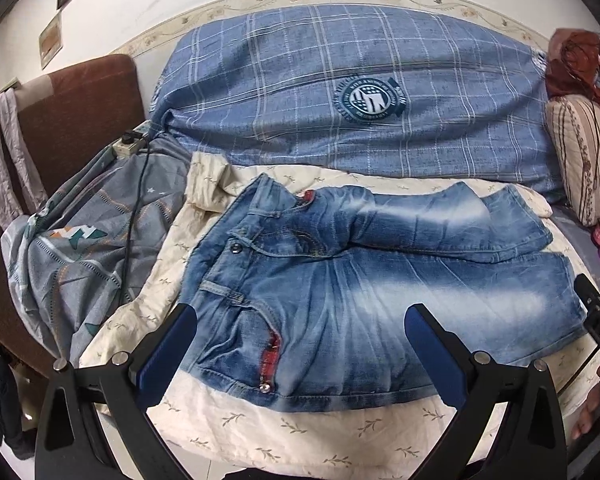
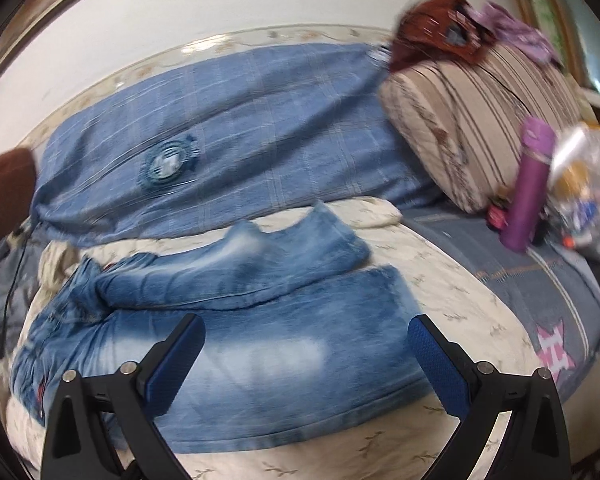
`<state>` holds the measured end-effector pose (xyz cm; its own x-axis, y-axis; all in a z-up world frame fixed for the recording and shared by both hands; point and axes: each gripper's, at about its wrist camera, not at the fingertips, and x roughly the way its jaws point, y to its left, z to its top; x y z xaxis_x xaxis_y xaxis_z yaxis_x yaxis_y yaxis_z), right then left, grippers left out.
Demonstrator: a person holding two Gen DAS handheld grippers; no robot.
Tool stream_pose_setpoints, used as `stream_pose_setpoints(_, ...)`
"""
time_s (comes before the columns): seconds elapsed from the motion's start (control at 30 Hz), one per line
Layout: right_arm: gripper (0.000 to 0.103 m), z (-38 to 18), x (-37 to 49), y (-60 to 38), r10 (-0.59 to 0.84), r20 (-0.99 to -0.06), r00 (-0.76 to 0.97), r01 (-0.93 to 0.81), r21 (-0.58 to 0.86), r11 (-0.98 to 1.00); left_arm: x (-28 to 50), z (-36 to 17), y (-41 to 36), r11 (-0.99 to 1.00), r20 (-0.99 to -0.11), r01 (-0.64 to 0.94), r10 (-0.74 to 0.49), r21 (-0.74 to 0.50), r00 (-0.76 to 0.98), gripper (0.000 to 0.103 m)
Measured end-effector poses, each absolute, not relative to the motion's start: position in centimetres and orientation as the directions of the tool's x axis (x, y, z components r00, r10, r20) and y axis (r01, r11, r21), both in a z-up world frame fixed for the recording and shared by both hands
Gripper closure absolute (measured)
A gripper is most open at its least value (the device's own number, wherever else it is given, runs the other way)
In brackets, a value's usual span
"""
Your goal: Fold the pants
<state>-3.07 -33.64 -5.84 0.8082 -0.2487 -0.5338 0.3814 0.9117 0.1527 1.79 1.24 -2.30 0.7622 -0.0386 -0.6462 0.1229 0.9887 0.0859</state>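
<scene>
Pants (image 1: 380, 280) of faded blue denim lay spread flat on a cream leaf-print sheet (image 1: 300, 436) that covered the bed, waistband toward the grey patterned quilt (image 1: 92, 248) and both legs running away from it. The far leg lay slightly on top of the near leg, its hem ending a little short of the near hem. Beyond the pants, against the wall, sat a large blue checked pillow (image 1: 320, 92) with a round badge. A striped cushion (image 1: 584, 160) stood at the hem end of the pants, with a reddish-brown cloth (image 1: 576, 64) on top of it. In the right wrist view a purple bottle (image 2: 530, 184) stood leaning just beside that cushion, next to some blurred clutter that could not be made out. A black cable (image 1: 136, 216) ran across the quilt beside the waistband. The left tool (image 1: 300, 316) hovered above the hip area of the pants, its blue-padded fingers (image 1: 168, 344) spread wide and gripping nothing. The right tool (image 2: 306, 334) hung over the near leg, its fingers also spread wide and empty; the tip of it showed in the left wrist view just past the near hem, with part of a hand (image 1: 596, 404) below it. The right wrist view was smeared with motion blur.
</scene>
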Motion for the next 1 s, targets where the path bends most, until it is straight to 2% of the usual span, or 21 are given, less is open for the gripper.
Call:
stream_pose_setpoints(0.2,0.0,-7.1,-3.1,-36.8,-0.232,-0.595,0.769,0.458,0.261,0.849,1.2,-0.8,3.2,0.993,-0.635,0.078,-0.006,0.086,0.773,0.0)
stream_pose_setpoints(0.63,0.001,-7.8,-3.5,-38.9,-0.201,-0.624,0.755,0.482,0.321,0.815,3.8,-1.1,7.9,0.994,-0.654,-0.037,0.096,0.104,0.751,0.0)
stream_pose_setpoints(1.0,0.0,-8.0,1.9,-43.6,-0.128,-0.667,0.734,0.497,0.399,0.771,13.9,-1.9,9.7,0.989,-0.688,-0.087,0.147,0.121,0.711,0.0)
